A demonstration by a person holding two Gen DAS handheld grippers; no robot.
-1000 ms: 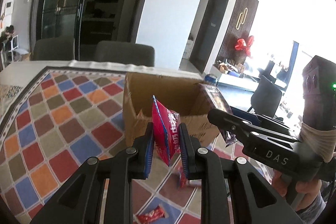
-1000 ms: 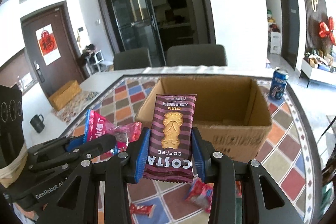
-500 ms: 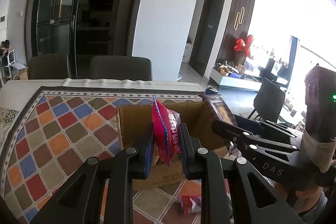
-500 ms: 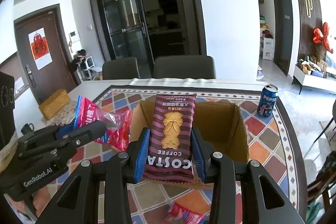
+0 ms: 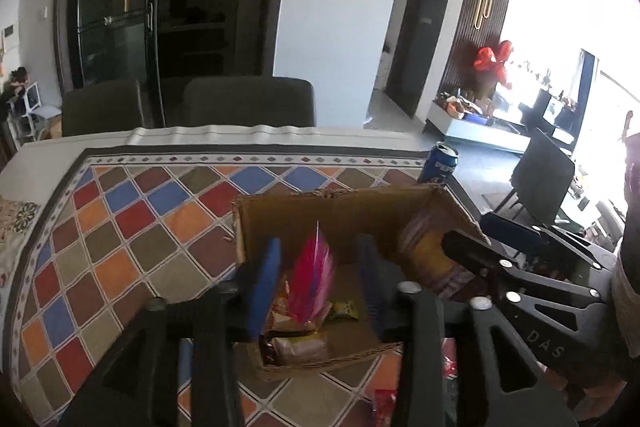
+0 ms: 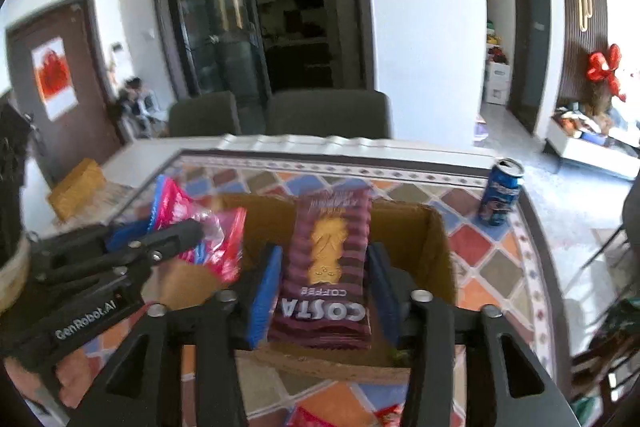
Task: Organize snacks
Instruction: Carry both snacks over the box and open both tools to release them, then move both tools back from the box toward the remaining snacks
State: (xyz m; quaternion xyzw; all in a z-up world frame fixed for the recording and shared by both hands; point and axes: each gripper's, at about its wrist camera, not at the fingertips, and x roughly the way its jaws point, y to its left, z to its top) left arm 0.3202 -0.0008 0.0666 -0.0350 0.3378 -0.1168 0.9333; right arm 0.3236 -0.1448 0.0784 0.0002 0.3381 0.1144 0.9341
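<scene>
A cardboard box (image 5: 348,211) is sitting open on the patterned tablecloth (image 5: 120,227). Over the box, the left gripper (image 5: 320,279) is spreading its jaws, the pink snack bag (image 5: 312,275) loose between them. Beside it, also above the box, the right gripper (image 6: 324,279) is opening, its pads parting from the Costa biscuit pack (image 6: 326,267).

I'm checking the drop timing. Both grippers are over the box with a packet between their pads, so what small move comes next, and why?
Probably let both go on opening. The left gripper with the pink packet and the right gripper with the Costa packet sit above the open cardboard box; gaps show beside both packets.
</scene>
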